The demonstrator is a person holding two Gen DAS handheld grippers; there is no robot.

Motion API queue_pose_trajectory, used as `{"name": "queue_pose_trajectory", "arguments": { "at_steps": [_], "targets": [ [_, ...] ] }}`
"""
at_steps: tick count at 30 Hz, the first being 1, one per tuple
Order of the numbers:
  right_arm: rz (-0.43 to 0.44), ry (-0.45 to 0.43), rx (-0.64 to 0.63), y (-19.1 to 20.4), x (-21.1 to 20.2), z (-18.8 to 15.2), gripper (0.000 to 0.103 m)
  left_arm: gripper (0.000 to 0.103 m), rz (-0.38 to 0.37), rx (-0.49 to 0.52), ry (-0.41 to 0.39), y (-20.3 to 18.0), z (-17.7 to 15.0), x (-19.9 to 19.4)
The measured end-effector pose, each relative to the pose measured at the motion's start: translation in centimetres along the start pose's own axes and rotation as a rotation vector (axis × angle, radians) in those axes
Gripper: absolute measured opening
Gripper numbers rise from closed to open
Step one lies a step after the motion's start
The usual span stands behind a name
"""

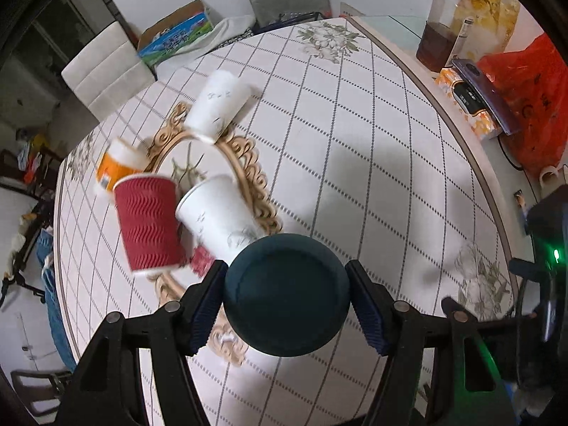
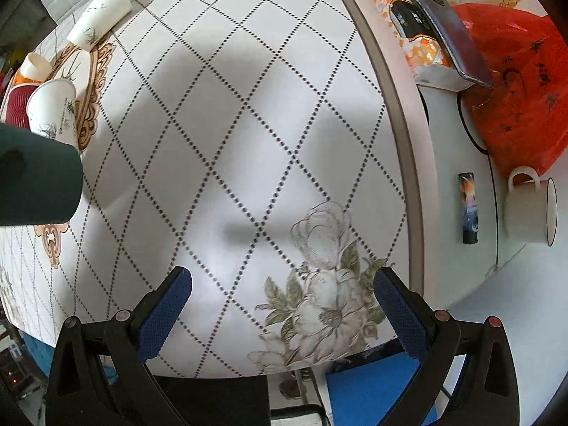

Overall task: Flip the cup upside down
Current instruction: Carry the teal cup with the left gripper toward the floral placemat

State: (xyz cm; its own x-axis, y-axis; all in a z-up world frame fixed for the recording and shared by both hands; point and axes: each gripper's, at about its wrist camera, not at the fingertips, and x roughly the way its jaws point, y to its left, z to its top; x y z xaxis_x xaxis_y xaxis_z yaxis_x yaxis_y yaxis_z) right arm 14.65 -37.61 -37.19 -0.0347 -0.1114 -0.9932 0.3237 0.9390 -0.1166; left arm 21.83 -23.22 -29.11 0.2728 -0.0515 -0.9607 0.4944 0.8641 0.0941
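We log the left gripper clamped on the dark teal cup: its two blue pads press the cup's sides from left and right, and the cup's flat base faces the left wrist camera, so the cup lies roughly along the fingers. In the right wrist view the same cup enters from the left edge, lying sideways above the tablecloth, with no contact to the cloth visible. We take the ornate gold-framed placemat as our landmark. On or overlapping it stand four paper cups: a white cup with grey print upright at its near edge, just beyond the teal cup; a red ribbed cup to the left of that, rim down; an orange-and-white cup further left, at the placemat's edge; and a second white cup at its far edge, also rim down. These four are motion-blurred. The right gripper is well to the right of the placemat, over a printed flower on the cloth, fingers spread wide with nothing between them. Further right of the placemat, off the cloth, lie a red plastic bag, a white enamel mug on its side and a small dark tube.
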Motion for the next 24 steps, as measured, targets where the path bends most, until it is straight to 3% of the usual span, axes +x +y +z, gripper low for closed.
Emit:
{"name": "queue_pose_trajectory", "arguments": {
  "at_steps": [14, 24],
  "targets": [
    [0.044, 0.0, 0.006, 5.2, -1.8, -3.7, 0.103, 0.065, -0.117, -0.2, 0.166, 7.7, -6.7, -2.3],
    [0.057, 0.016, -0.047, 6.7, -1.0, -3.9, 0.103, 0.065, -0.21, -0.429, 0.392, 12.5, -10.9, 2.9]
  ]
}}
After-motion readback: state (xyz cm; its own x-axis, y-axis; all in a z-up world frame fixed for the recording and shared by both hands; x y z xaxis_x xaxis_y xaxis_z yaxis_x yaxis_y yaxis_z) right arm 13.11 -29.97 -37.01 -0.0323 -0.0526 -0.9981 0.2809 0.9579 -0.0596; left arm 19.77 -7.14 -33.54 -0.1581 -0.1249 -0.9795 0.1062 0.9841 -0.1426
